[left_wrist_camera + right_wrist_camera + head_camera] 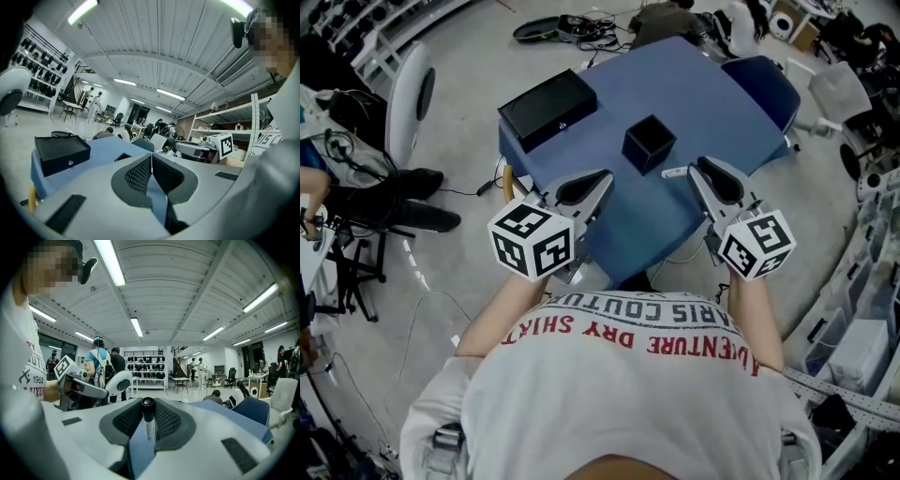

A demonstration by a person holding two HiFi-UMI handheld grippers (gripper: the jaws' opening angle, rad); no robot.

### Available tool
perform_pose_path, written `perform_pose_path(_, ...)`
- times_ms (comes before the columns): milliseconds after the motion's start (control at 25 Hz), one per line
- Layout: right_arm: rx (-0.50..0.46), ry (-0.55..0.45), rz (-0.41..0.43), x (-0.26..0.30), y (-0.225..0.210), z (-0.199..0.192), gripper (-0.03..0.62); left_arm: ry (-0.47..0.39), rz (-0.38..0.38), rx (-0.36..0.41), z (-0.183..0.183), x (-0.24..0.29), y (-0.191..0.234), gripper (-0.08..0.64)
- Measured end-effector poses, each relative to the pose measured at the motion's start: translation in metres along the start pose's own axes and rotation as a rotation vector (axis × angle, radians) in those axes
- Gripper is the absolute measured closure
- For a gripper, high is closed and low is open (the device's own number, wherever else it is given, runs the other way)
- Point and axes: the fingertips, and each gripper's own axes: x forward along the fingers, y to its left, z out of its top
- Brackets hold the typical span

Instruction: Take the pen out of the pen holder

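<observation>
The black square pen holder (649, 142) stands upright near the middle of the blue table (712, 103). My right gripper (697, 167) hovers at the table's near edge, to the right of and nearer than the holder. It is shut on a white pen (673, 172) that juts out left of its tips. In the right gripper view the pen (149, 425), with its black cap end, lies clamped between the pads of the right gripper (148, 414). My left gripper (602, 178) hangs to the left, level with the right one. Its pads meet with nothing between them in the left gripper view (151, 161).
A flat black box (548, 106) lies on the table's far left corner and also shows as the box (61, 152) in the left gripper view. A blue chair (769, 84) stands at the table's right. Cables, stands and shelving ring the floor; people stand in the distance.
</observation>
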Motion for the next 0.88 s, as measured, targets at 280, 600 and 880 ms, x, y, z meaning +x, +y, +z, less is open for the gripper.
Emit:
perform_pose_path(280,0.021,-0.009,0.003,-0.038,0.047,-0.03,0.502,0.015,-0.053,0.025,-0.03,-0.019,-0.026,0.531)
perform_pose_path(600,0.042,-0.019,-0.007,-0.051,0.056,-0.037,0.502,0.025,-0.067,0.035,-0.037,-0.02,-0.037,0.531)
perform_pose_path(880,0.041,-0.034,0.001,-0.046,0.062,-0.033,0.502,0.02,-0.059,0.032,-0.036,-0.028,-0.031,0.531)
